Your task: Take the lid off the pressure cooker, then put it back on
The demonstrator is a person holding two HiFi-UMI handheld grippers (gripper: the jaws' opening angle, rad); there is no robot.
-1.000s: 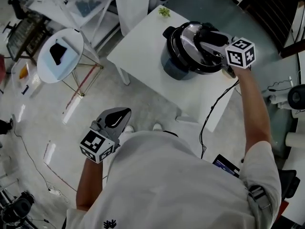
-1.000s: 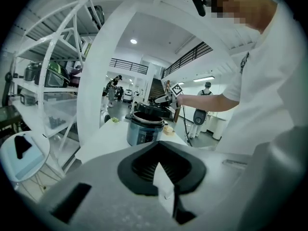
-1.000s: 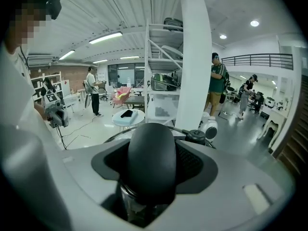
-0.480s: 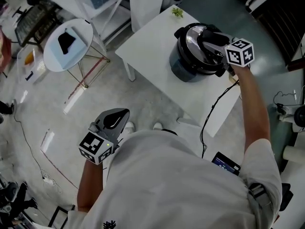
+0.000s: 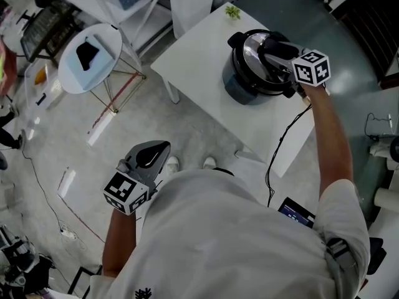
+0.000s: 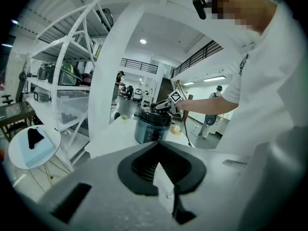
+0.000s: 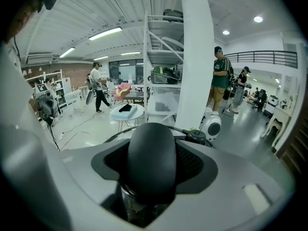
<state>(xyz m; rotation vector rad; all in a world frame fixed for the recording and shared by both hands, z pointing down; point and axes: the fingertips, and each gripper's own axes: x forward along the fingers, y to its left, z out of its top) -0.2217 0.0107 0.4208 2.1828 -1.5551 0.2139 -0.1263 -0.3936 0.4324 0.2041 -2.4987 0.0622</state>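
Gripping lid handle with right fingers, cooker near table edge, left fingers closed

Left gripper jaws together, pressure cooker beyond

Bright ceiling lights, fisheye-warped dark edges
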